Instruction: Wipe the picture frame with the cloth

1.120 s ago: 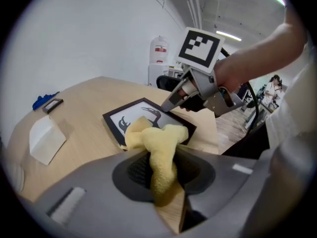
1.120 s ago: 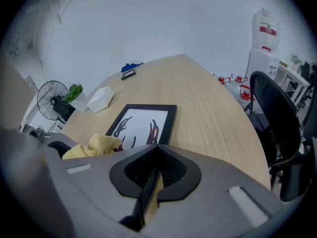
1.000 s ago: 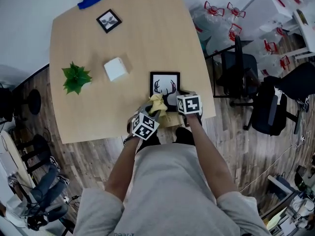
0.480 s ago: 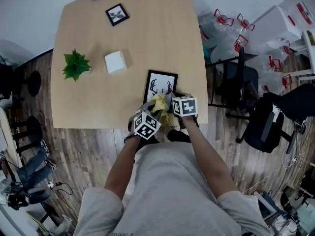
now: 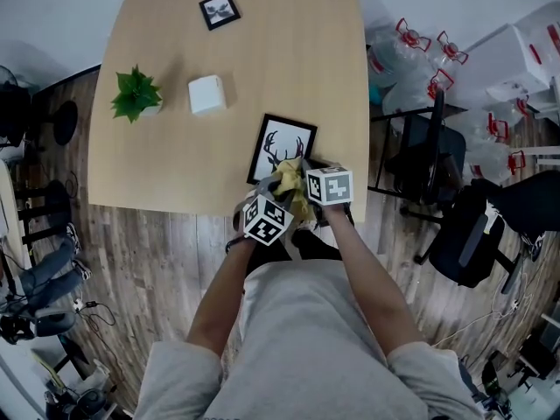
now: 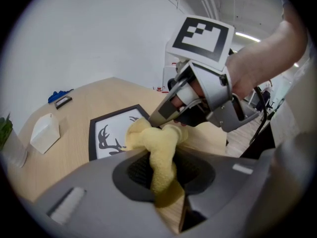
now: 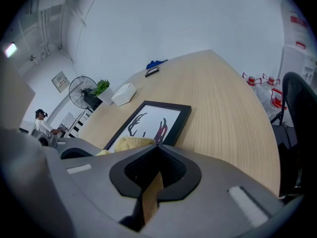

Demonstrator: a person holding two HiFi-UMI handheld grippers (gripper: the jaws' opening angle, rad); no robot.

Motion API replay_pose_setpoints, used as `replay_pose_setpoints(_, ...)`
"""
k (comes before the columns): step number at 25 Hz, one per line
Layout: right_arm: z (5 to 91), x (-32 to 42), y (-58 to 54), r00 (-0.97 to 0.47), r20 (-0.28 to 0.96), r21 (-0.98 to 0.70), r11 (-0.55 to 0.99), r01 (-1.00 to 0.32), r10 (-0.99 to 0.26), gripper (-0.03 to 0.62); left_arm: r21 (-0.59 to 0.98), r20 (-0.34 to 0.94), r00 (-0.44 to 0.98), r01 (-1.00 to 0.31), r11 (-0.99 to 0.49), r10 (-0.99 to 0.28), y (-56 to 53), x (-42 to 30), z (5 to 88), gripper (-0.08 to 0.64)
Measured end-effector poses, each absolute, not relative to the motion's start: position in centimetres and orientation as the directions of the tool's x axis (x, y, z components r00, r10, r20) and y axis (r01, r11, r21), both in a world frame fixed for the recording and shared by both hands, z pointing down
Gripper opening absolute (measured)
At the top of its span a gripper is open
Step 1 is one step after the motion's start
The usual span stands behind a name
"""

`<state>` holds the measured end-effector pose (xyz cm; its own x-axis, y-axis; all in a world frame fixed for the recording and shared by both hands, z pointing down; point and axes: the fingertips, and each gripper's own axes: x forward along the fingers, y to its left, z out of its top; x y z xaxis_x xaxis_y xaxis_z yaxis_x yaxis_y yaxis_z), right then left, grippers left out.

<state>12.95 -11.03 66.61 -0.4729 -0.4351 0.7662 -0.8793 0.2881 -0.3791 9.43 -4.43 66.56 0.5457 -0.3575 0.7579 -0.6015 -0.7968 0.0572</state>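
Closer together than a second ago at the table's [image 5: 175,164] near edge, jaws hidden under their cubes [image 5: 330,185] in the head view, the left gripper [image 6: 161,162] clamps the cloth [image 6: 151,138] bunched on the frame's [image 7: 153,118] near corner, which the right gripper's [image 7: 154,150] pressed-together jaws hide in its own view.

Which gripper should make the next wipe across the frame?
Left. The left gripper is clamped on the yellow cloth, bunched at the picture frame's near edge; the right gripper carries none.
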Motion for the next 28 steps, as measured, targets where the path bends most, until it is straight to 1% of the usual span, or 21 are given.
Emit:
replay_pose_setpoints(6,66.6,12.8,-11.1,-0.511,0.742,-0.393,0.336,-0.856,-0.434,0.002,0.050,0.764,0.530,-0.618,-0.785,-0.368,-5.4,9.5,67.1,0.143)
replay_pose_setpoints(9,66.6,12.7,-11.1,-0.581,0.704,-0.469,0.347,-0.812,-0.408,0.002,0.048,0.772,0.520,-0.620,-0.783,-0.364,-5.8,9.4,67.1,0.143)
replay_pose_setpoints(12,66.8,13.8,-10.3,-0.625,0.667,-0.540,0.315,-0.781,-0.406,0.002,0.047,0.779,0.518,-0.609,-0.792,-0.352,-5.8,9.6,67.0,0.143)
replay_pose_setpoints(17,67.1,16.4,-8.5,-0.602,0.675,-0.513,0.316,-0.798,-0.427,0.002,0.039,0.782,0.516,-0.602,-0.798,-0.351,-6.5,9.7,66.8,0.144)
replay_pose_setpoints(21,67.5,17.4,-7.2,-0.590,0.703,-0.476,0.354,-0.805,-0.396,0.002,0.039,0.776,0.518,-0.610,-0.791,-0.361,-7.5,10.0,66.8,0.144)
replay_pose_setpoints(25,68.0,16.7,-6.3,-0.566,0.749,-0.409,0.432,-0.803,-0.344,0.002,0.035,0.770,0.518,-0.617,-0.786,-0.372,-8.8,10.3,66.7,0.144)
replay_pose_setpoints(28,68.2,16.5,-6.1,-0.553,0.764,-0.383,0.454,-0.804,-0.333,0.002,0.033,0.765,0.520,-0.621,-0.783,-0.380,-9.8,10.7,66.7,0.146)
